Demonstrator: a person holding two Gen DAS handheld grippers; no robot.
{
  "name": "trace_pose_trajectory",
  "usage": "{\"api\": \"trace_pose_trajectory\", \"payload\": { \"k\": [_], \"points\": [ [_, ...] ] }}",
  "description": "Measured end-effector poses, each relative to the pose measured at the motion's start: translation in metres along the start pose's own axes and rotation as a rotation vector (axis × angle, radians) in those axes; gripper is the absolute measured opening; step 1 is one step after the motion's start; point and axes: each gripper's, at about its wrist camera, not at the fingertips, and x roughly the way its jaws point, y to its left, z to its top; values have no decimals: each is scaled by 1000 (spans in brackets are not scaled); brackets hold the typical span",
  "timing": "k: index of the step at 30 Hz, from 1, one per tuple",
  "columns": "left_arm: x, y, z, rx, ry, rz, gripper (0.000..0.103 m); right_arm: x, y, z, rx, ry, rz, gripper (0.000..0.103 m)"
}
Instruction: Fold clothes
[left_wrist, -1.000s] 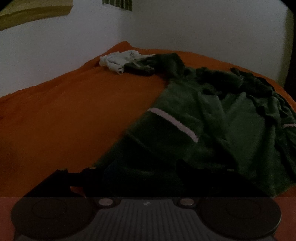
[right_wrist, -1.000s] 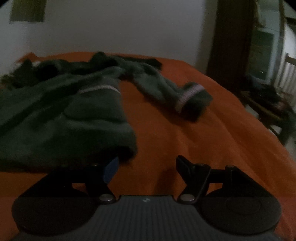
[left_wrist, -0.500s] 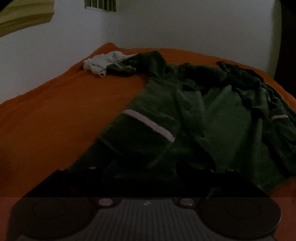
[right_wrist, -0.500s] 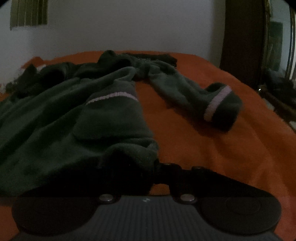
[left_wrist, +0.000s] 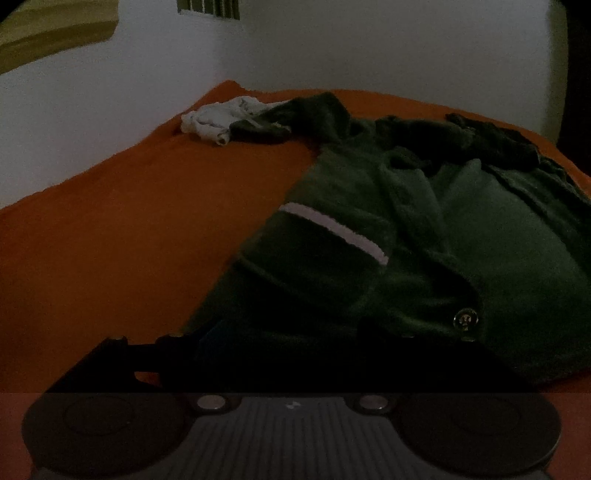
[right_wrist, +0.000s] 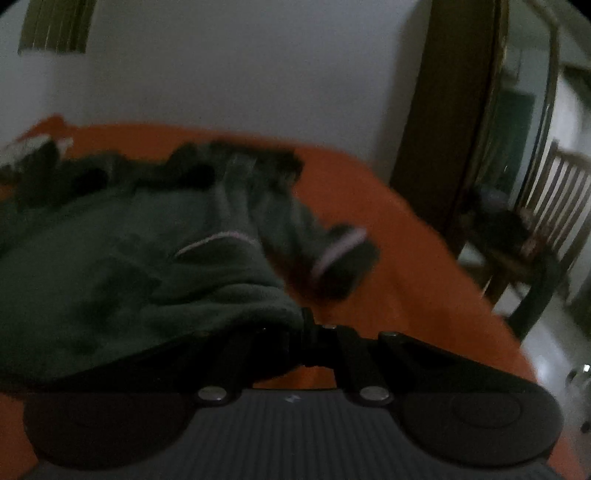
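Room: dim, white walls behind a bed with an orange cover (left_wrist: 140, 236); a wooden chair (right_wrist: 546, 206) stood off the bed's right side.
Garment: a dark green fleece robe with pale stripes (left_wrist: 461, 229) lay spread and rumpled across the right half of the bed, its striped pocket (left_wrist: 332, 229) facing up and a shiny button (left_wrist: 466, 319) near the lower edge.
Sleeve: the striped cuff (right_wrist: 340, 254) hung blurred just beyond the lifted hem in the right wrist view.
Other cloth: a crumpled white garment (left_wrist: 218, 120) sat at the far corner of the bed, touching the robe's dark sleeve end.
Left gripper (left_wrist: 291, 332): jaws were opening, wide apart at the robe's near hem; the shadow was too deep to tell whether fabric lay between them.
Right gripper (right_wrist: 314, 328): jaws were clamped tight on the robe's hem edge, with the fabric bunched and draped over the left finger.
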Motion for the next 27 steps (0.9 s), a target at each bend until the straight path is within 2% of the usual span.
{"api": "trace_pose_trajectory", "payload": {
  "k": [4, 5, 7, 9, 12, 15, 18, 20, 22, 24, 27],
  "points": [
    [-2, 10, 3, -6, 12, 1, 75, 23, 1, -18, 2, 146, 1, 8],
    [-2, 12, 3, -7, 18, 2, 75, 28, -2, -17, 17, 187, 1, 13],
    [-2, 12, 1, -12, 28, 1, 75, 35, -4, -13, -1, 279, -2, 44],
    [-3, 9, 1, -9, 28, -6, 75, 33, -10, -6, -53, 314, -11, 49],
    [-1, 1, 2, 1, 18, -9, 75, 23, -32, 8, -40, 308, 28, 49],
    [-1, -1, 8, -8, -1, -20, 75, 16, -42, 41, -36, 262, 142, 49],
    [-4, -8, 17, -5, -26, -42, 75, 28, -18, 93, -129, 201, 322, 49],
    [-7, -14, 22, 3, -45, -62, 75, 36, 6, 126, -187, 149, 374, 49],
    [-9, -19, 25, 9, -64, -87, 76, 40, 28, 152, -222, 97, 369, 49],
    [-7, -23, 24, 10, -73, -121, 78, 47, 48, 175, -199, 77, 416, 54],
    [-1, -31, 16, 51, -70, -197, 78, 58, 81, 204, -83, 107, 518, 56]
  ]
}}
